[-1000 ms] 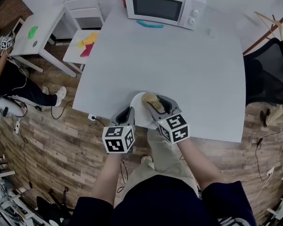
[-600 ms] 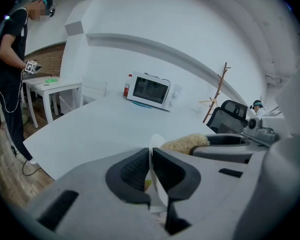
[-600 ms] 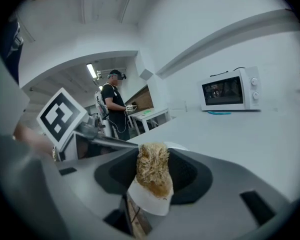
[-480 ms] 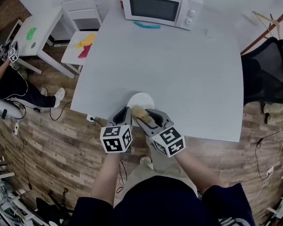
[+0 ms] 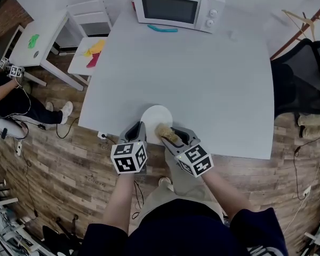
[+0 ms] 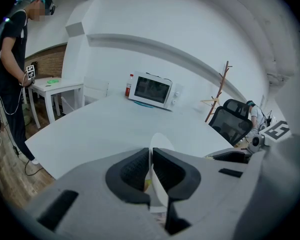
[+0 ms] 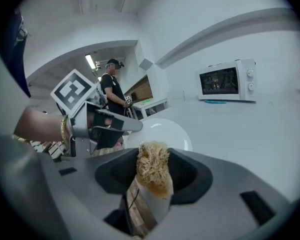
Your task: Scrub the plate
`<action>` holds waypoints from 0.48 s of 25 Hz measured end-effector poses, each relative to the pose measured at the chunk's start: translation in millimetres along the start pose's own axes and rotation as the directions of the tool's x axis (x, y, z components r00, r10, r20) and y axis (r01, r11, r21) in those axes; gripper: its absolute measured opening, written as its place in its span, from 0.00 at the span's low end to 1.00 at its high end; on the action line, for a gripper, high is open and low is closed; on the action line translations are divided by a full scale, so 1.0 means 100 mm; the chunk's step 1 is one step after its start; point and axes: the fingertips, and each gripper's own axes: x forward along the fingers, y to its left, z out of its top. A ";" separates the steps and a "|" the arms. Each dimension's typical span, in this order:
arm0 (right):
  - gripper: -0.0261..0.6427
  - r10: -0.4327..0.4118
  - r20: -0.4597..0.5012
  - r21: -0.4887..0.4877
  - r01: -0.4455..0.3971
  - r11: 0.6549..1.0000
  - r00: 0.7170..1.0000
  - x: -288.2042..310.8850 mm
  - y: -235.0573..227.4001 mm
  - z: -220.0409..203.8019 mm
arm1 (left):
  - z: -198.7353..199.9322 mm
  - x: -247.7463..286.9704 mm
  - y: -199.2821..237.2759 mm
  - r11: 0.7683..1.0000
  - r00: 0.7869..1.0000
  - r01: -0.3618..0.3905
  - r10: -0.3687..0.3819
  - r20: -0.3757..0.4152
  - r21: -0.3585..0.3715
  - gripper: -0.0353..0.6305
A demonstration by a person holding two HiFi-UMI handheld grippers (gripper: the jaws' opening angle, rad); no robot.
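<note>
Found white plate (image 5: pixel 156 116) lying at the near edge of the white table (image 5: pixel 202 79), toward its near left corner and well apart from the microwave (image 5: pixel 173 7) at the far edge. Noted left gripper (image 5: pixel 140 129) pinched almost closed on the plate's near left rim, the thin edge pressed between both pads. Noted right gripper (image 5: pixel 175 137) clamped on a straw-coloured scrub brush (image 7: pixel 152 166), bristle tuft poking out past the jaws over the plate's near right part, just beside the left gripper; contact with the plate not clear.
</note>
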 end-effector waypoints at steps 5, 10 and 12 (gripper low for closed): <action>0.31 -0.055 -0.017 0.022 0.055 0.998 0.998 -0.04 -0.20 -0.06 | -0.04 0.05 0.05 1.000 1.000 -0.017 0.017 -0.008 -0.009 0.11; 0.31 -0.088 0.004 0.049 0.087 0.995 0.996 -0.10 -0.26 -0.04 | -0.12 0.17 0.12 1.000 0.999 -0.024 0.024 -0.030 -0.015 0.11; 0.31 -0.108 0.025 0.082 0.105 0.991 0.994 -0.16 -0.29 -0.02 | -0.19 0.26 0.14 1.000 0.999 -0.022 0.021 -0.048 -0.017 0.11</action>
